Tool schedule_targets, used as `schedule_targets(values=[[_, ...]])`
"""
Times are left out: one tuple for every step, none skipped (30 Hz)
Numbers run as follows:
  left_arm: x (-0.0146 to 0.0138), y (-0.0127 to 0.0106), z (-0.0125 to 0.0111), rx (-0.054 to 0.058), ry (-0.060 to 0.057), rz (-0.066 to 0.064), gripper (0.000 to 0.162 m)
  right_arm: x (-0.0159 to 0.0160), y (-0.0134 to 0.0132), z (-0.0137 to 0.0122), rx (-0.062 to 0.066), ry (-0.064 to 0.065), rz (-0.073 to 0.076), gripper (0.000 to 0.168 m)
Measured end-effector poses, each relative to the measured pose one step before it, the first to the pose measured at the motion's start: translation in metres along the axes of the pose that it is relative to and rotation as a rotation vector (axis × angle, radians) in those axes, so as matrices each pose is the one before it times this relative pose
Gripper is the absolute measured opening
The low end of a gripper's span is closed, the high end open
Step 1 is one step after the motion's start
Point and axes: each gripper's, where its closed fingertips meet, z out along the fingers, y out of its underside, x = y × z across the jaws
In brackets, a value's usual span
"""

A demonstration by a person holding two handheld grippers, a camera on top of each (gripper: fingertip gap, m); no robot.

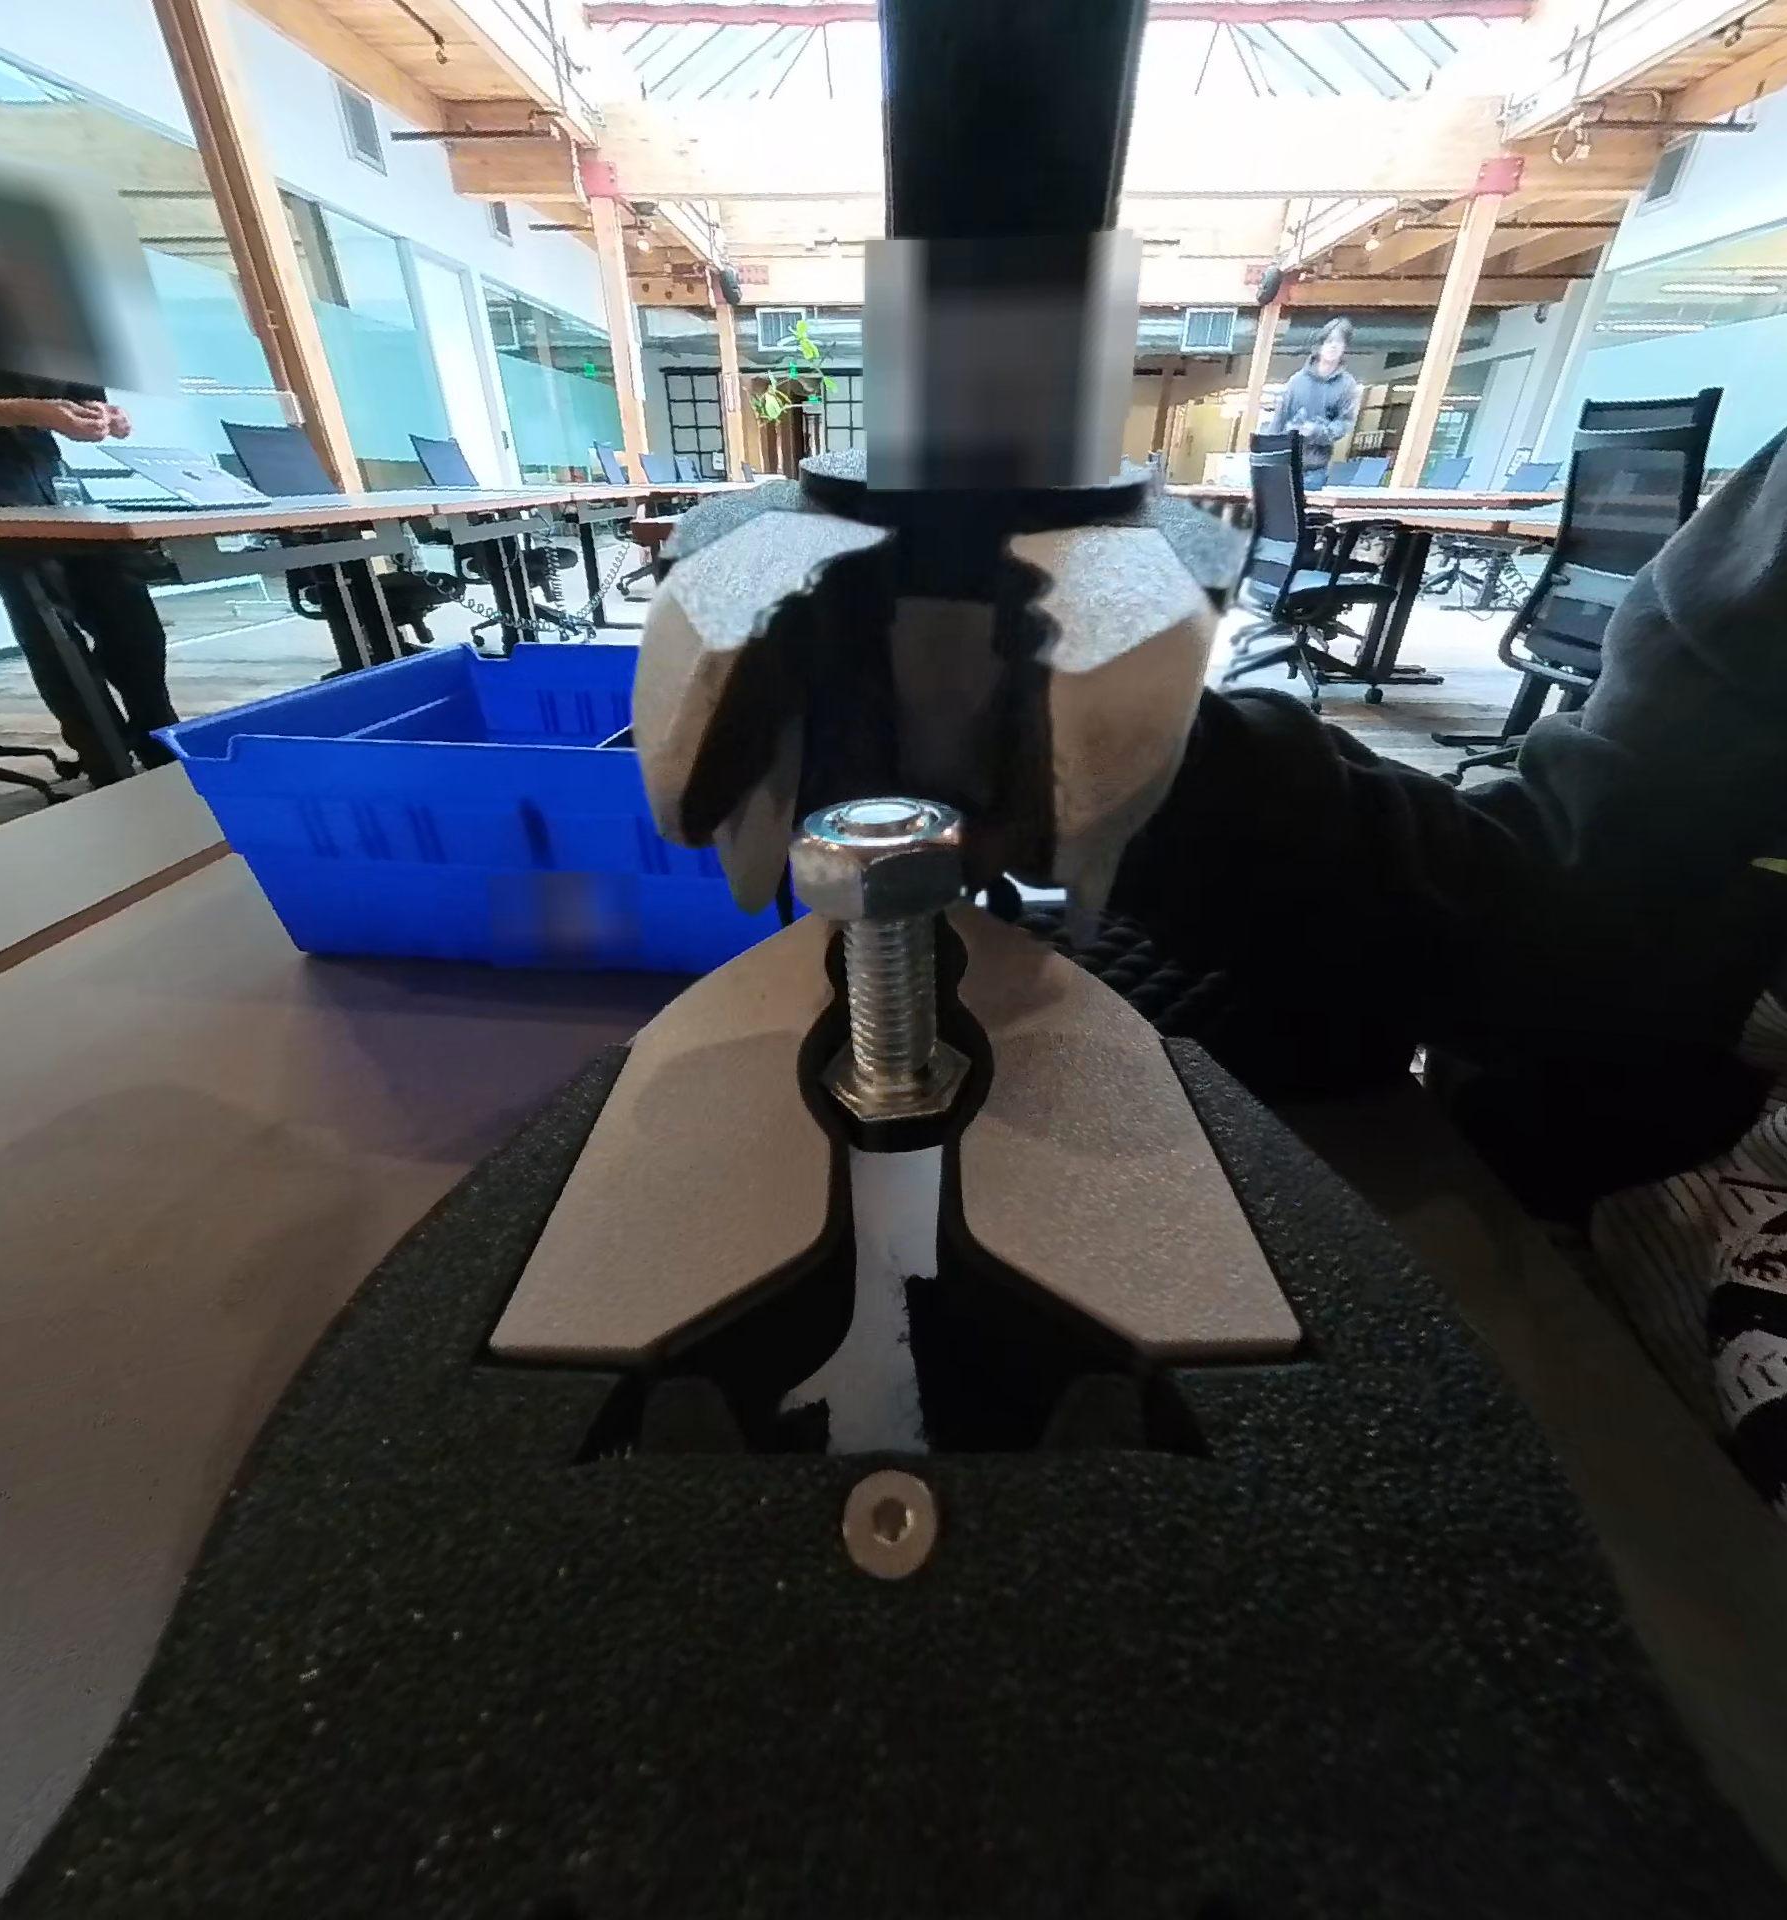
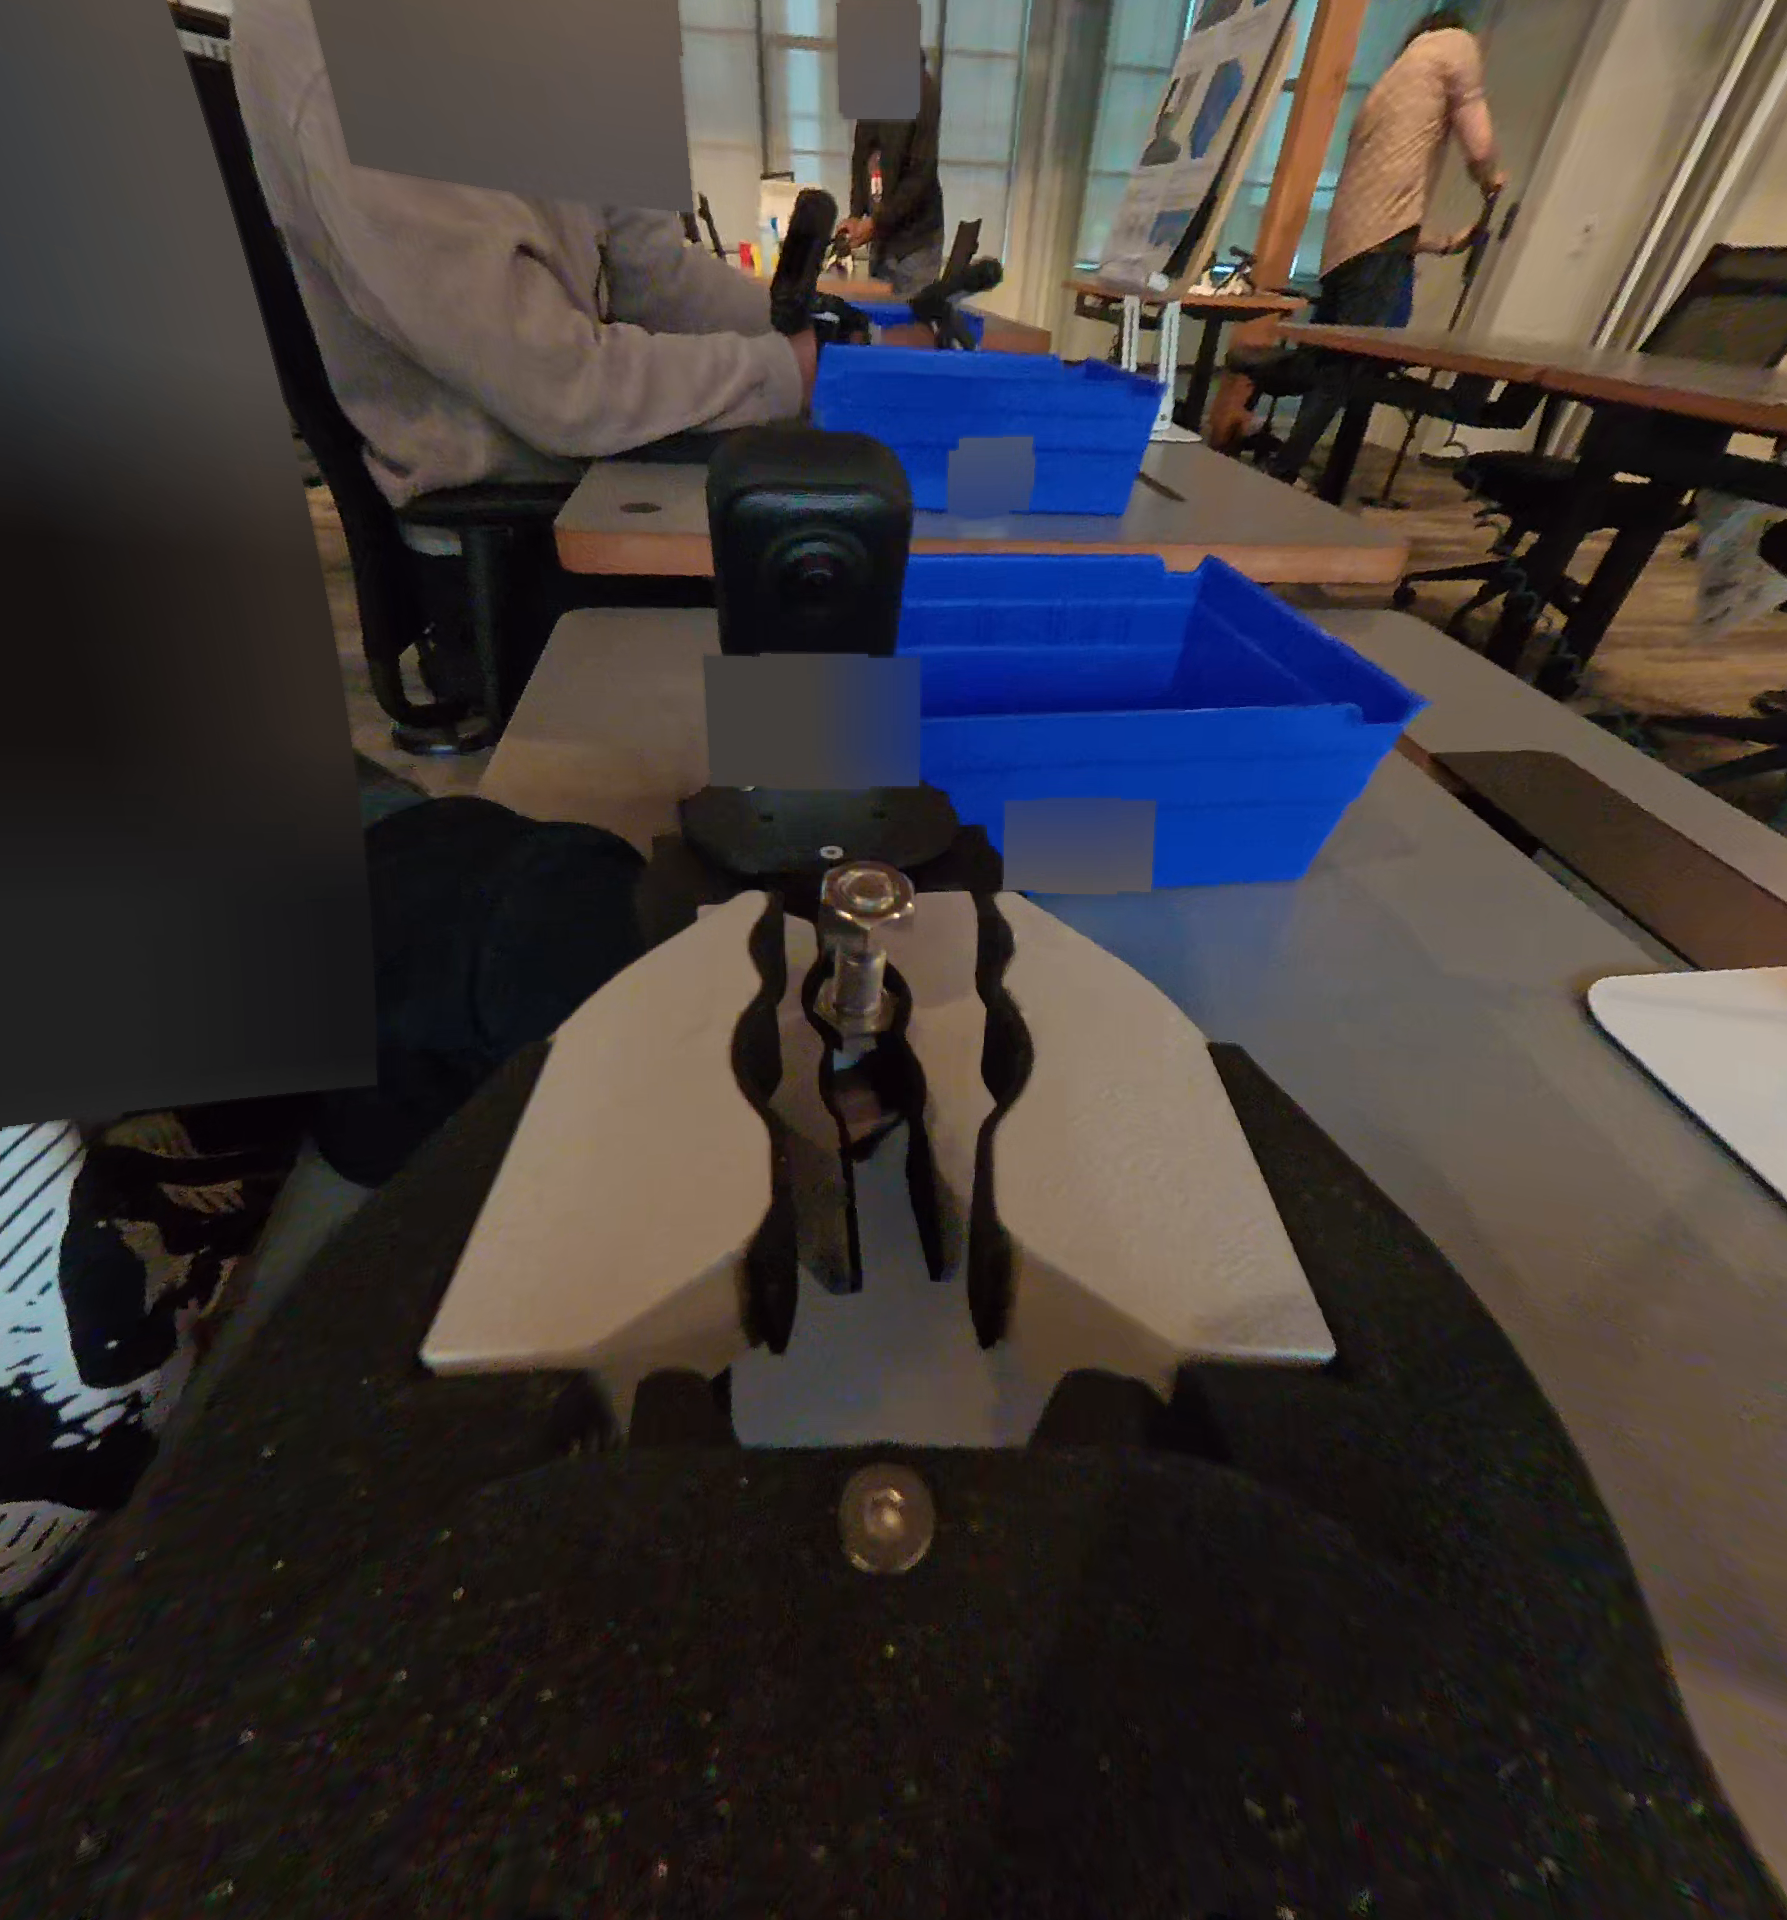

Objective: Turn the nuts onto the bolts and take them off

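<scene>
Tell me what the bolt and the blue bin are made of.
Bolt: metal, likely zinc-plated steel, judging by the bright silvery threads with sharp glints. Blue bin: moulded plastic, going by its even saturated colour, soft sheen and ribbed walls.

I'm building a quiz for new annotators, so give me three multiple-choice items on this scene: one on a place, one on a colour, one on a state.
1. Where on the silver threaded bolt does the silver hex nut sit?
A at the end away from the left gripper
B right against that gripper
C off it, on the table

2. What colour is the plastic bin?
A red
B blue
C green

3. How is the right gripper?
A shut on the nut
B open
C out of view

Key:
1 A, bare threads show between nut and grip.
2 B, its walls are blue.
3 B, gaps show either side of the nut.
</scene>
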Motion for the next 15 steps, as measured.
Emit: schedule_targets(values=[[0.00023, 0.00033, 0.00027, -0.0024, 0.0008, 0.0017, 0.013, -0.00067, -0.00003, 0.00287, -0.0042, -0.0003, 0.0017, 0.035], [0.00025, 0.00035, 0.00031, -0.0018, 0.0007, 0.0014, 0.013, -0.00025, -0.00027, 0.0023, -0.0015, 0.001, 0.0037, 0.035], [0.0002, 0.00006, 0.00006, -0.0004, 0.0012, -0.0001, 0.013, -0.0001, 0.00022, 0.00179, -0.0041, 0.0008, 0.0046, 0.035], [-0.00006, 0.00003, 0.00011, -0.0002, 0.0, 0.0, 0.013, 0.00045, 0.00073, 0.00101, -0.0065, 0.0031, 0.0025, 0.035], [0.0, -0.00009, -0.00008, 0.0006, -0.0001, 0.0007, 0.013, 0.00144, 0.001, 0.00002, -0.0076, 0.0088, -0.0003, 0.032], [0.00007, -0.00018, -0.00013, 0.0013, 0.0001, -0.0002, 0.009, 0.00181, 0.00087, -0.00103, -0.0048, 0.0091, 0.0012, 0.029], [-0.00042, -0.00019, -0.00018, 0.0006, -0.0017, -0.0012, 0.009, -0.0002, 0.00048, -0.0016, -0.0016, -0.0051, 0.0035, 0.027], [-0.00036, -0.00008, -0.00015, 0.0006, -0.0009, -0.0018, 0.014, -0.00089, 0.0003, -0.00239, 0.0002, -0.0097, 0.0043, 0.024], [-0.0001, -0.00017, -0.00004, 0.0012, 0.0002, -0.0017, 0.014, -0.00018, 0.00063, -0.003, -0.0009, -0.0038, 0.0009, 0.023], [-0.00038, -0.00019, -0.00012, 0.0014, -0.0014, -0.0012, 0.013, 0.00105, 0.00114, -0.00395, -0.0013, 0.0056, -0.0029, 0.022], [0.00024, -0.00065, -0.00051, 0.0039, 0.0012, 0.001, 0.013, 0.00439, 0.00091, -0.00527, 0.0027, 0.0265, -0.0031, 0.012], [0.00031, -0.00054, -0.00034, 0.0032, 0.0001, 0.002, 0.012, 0.00622, -0.00056, -0.00538, 0.0154, 0.0344, -0.0014, 0.002], [0.0001, 0.00002, -0.00003, -0.0009, -0.0002, 0.0013, 0.012, 0.00218, -0.00233, -0.00439, 0.0216, 0.0043, 0.0088, 0.0], [0.00009, 0.00035, 0.00034, -0.0017, 0.0016, -0.0006, 0.012, -0.00028, -0.00316, -0.0029, 0.022, -0.0099, 0.0126, 0.0], [0.00017, 0.00015, 0.00037, -0.001, 0.0018, 0.0, 0.012, -0.00015, -0.00294, -0.00112, 0.0176, -0.004, 0.0065, 0.0]])
